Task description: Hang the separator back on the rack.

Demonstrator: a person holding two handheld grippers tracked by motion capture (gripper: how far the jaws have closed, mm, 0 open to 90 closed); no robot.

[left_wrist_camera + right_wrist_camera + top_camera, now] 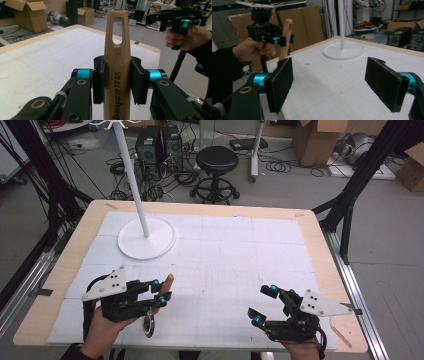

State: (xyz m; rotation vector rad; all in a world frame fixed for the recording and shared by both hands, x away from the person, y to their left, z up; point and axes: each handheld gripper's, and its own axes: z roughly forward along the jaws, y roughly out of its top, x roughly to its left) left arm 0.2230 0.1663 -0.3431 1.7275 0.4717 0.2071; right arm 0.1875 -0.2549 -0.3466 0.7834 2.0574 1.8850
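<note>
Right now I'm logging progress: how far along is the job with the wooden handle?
Done: the left claw has the wooden handle clamped and off the table. In hand: it is held with its slotted end forward. Left: the white stand bears nothing at its base, and the right claw is open on nothing.
</note>
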